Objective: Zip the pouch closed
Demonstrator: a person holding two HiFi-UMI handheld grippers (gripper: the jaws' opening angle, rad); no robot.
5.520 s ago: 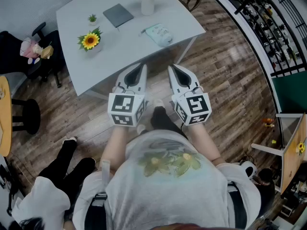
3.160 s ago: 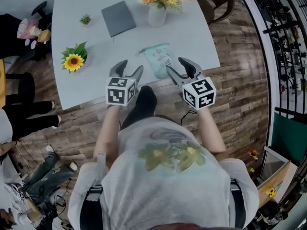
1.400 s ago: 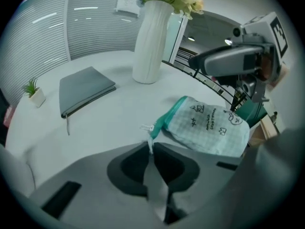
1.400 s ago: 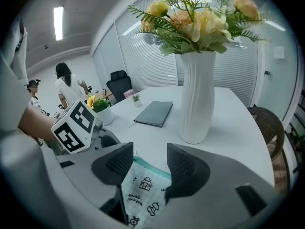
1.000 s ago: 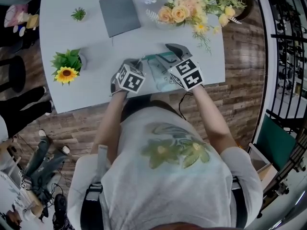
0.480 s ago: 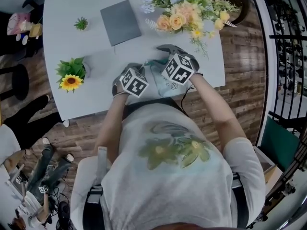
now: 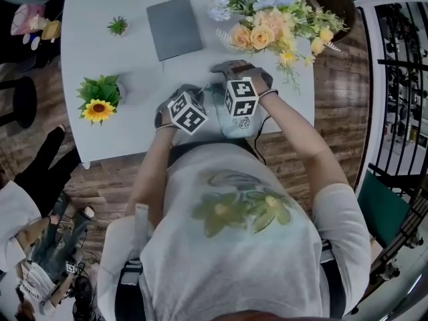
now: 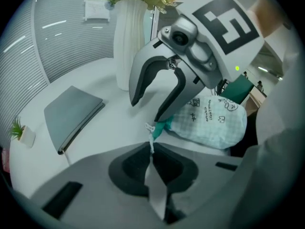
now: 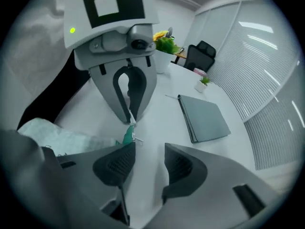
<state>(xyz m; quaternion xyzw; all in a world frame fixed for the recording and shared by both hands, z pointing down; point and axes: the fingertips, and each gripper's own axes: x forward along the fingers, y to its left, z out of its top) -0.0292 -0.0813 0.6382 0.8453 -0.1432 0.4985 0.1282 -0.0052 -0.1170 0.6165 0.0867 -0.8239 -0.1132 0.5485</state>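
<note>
We judge the zipping has not yet begun. Our left claw is pinched tight on the white end tab of the mint checked pouch, which lies on the white table near its front edge. Our right claw stands apart, its jaws just narrowing, with only table between them; the zipper pull sits just beside one tip. What is left is to grip the pull and draw it along. The grey notebook and flower bouquet lie apart from the pouch, but the two claws crowd each other.
</note>
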